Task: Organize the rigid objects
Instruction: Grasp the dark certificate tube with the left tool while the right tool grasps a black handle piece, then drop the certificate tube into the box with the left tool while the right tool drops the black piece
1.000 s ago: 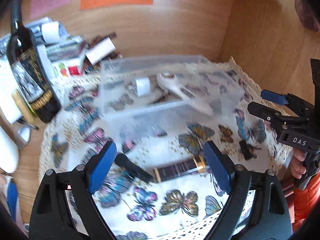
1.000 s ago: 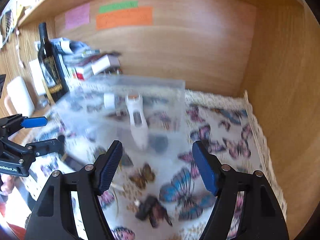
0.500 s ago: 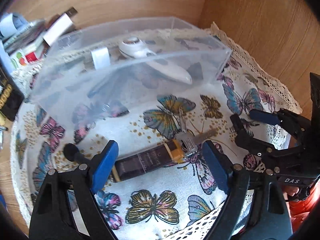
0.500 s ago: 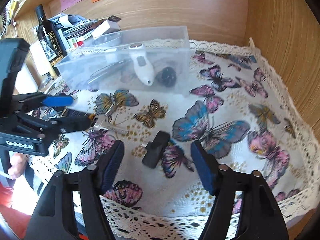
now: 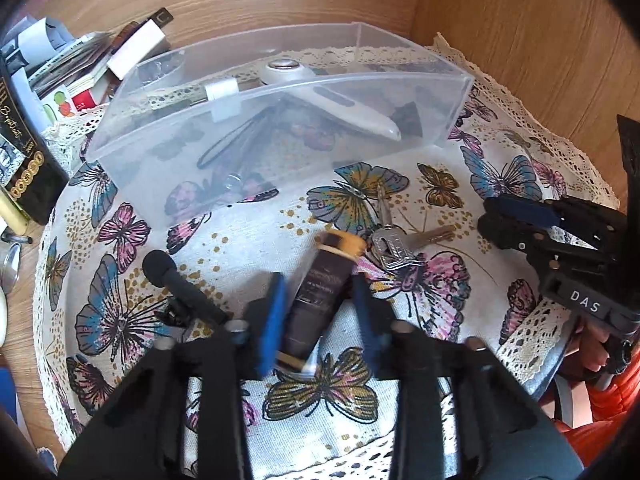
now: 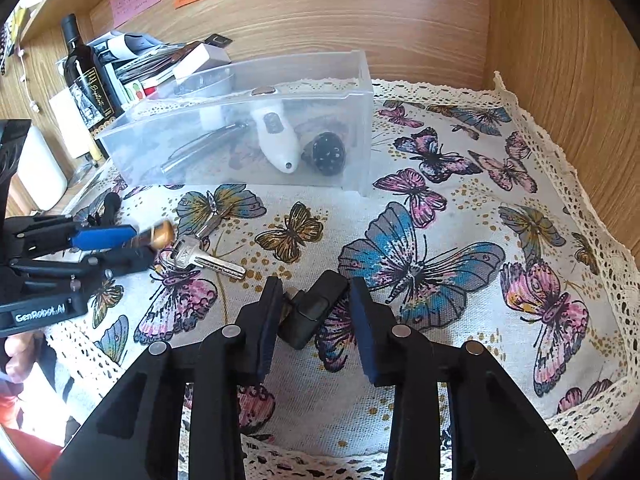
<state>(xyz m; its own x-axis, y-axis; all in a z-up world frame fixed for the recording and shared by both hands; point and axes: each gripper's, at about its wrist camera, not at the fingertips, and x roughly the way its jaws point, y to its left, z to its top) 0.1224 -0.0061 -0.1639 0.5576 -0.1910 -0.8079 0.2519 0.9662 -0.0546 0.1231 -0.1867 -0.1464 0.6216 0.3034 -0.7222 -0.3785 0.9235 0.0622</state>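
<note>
In the left wrist view my left gripper (image 5: 319,280) has its blue pads closing against a dark brown tube (image 5: 316,308) with a gold cap, which lies lengthwise between them on the butterfly cloth (image 5: 224,240). In the right wrist view my right gripper (image 6: 315,284) is closing on a small black block (image 6: 310,316) with a metal stub, and both pads touch it. A bunch of keys (image 5: 394,242) lies just beyond the tube. The clear plastic box (image 6: 362,128) behind holds a white handheld device (image 6: 276,136), a black speckled ball (image 6: 328,152) and a metal tool.
A black microphone-shaped piece (image 5: 176,280) lies left of the left gripper. A dark bottle (image 6: 86,76) and a pile of papers and boxes (image 5: 80,68) stand at the back left. Wooden walls close off the back and right. The cloth's lace edge (image 6: 600,264) runs along the right.
Both grippers came down and went from wide open to closed. The brown tube turned from crosswise to lengthwise between the left pads. The right pads closed in on the black block.
</note>
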